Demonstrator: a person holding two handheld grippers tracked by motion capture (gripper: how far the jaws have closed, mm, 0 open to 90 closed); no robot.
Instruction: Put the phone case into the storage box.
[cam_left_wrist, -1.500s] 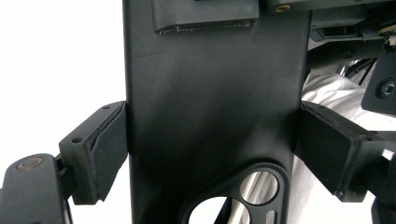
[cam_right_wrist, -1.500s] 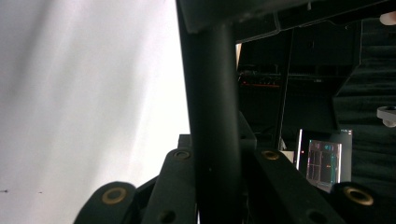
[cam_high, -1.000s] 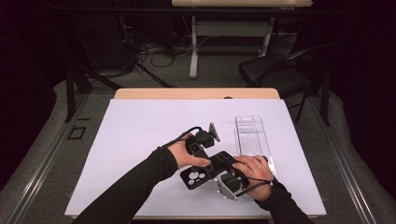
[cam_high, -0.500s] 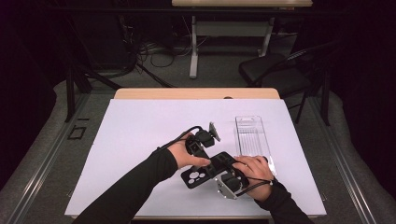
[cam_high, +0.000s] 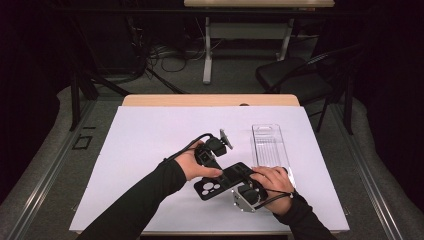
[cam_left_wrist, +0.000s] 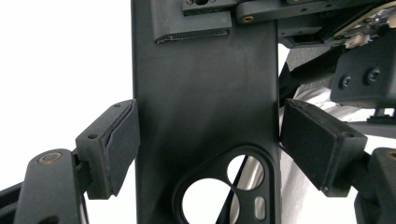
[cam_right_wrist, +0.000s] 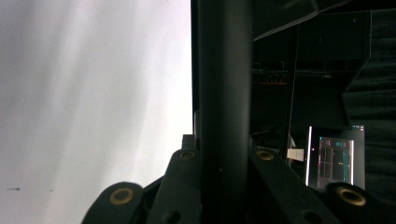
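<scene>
Two hand-held grippers, left (cam_left_wrist: 205, 154) and right (cam_right_wrist: 223, 186), we see both clamped on one black phone case (cam_high: 225, 181), desk's (cam_high: 150, 130) 5 o'clock.

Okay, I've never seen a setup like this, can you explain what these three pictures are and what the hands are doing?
No robot here: a person at a table holds a hand-operated gripping tool in each hand. The high view looks down from above the white table. The other two pictures come from small cameras riding on each tool. Both tools grip one black phone case with camera cut-outs: the left tool clamps its two long edges, and the right tool pinches it edge-on. A clear plastic tray lies on the table nearby.
</scene>
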